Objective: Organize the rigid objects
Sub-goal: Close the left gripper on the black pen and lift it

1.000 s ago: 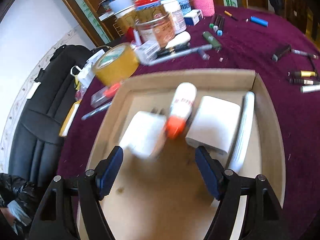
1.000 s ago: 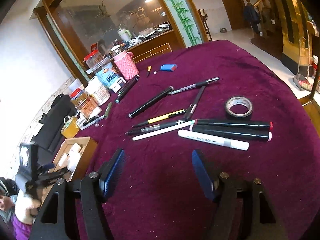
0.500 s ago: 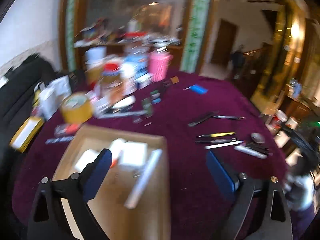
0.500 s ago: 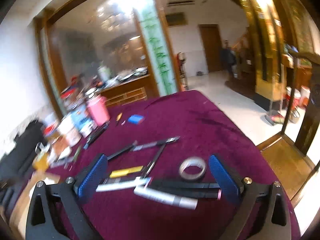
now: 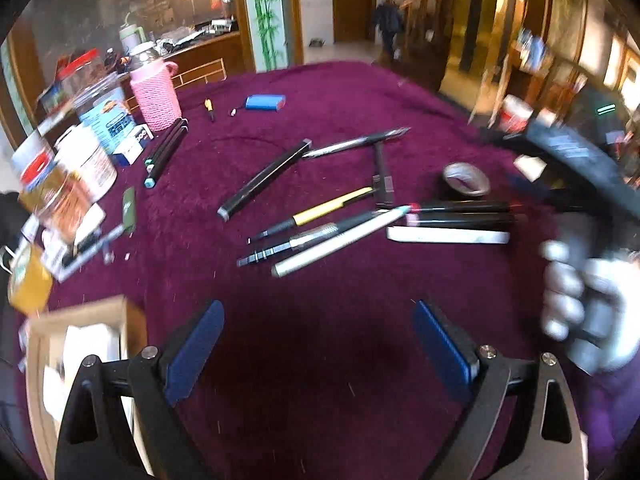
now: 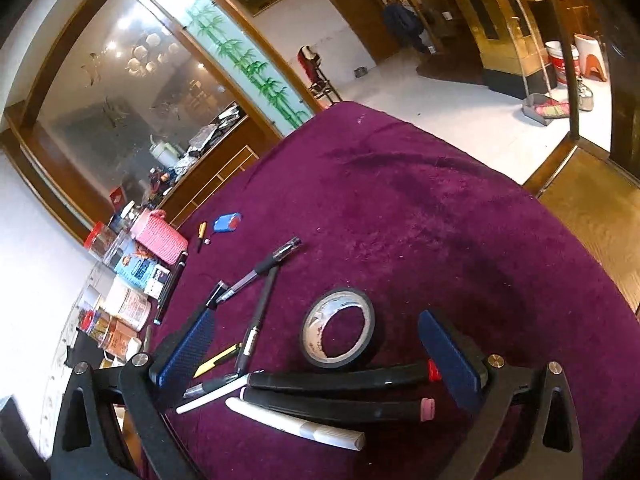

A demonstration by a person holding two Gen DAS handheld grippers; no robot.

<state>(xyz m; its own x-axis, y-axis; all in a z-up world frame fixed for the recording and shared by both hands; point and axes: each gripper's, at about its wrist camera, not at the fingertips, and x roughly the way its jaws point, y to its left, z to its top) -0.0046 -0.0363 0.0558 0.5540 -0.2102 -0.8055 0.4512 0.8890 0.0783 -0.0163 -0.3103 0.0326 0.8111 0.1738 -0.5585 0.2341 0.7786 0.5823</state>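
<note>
Presently the round table (image 6: pixel 460 216), under a purple cloth, carries its clutter along the left edge: a pink knitted cup (image 5: pixel 158 94), jars (image 5: pixel 86 160) and a cardboard box (image 5: pixel 132 320) at the near left edge. The far and right parts of the cloth lie bare up to the rim, giving open room there.

The pens (image 5: pixel 320 224) lie in a loose cluster at mid-table. Nearest the right edge of that cluster sit two black markers (image 6: pixel 336 380), a white marker (image 6: pixel 296 424) just beside them, and a roll of black tape (image 6: pixel 340 330) touching the upper black marker. A blue case (image 5: pixel 265 102) lies apart toward the far edge.

The left gripper (image 5: pixel 316 348) hangs over bare cloth between the box and the pens, tilted steeply down, its jaws wide with nothing between them; they have just been opening. The right gripper (image 6: pixel 320 356), held in a gloved hand (image 5: pixel 580 304), points less steeply. Its jaws, also just opened, stand at full spread, straddling the tape and the black markers without pressing on either.
</note>
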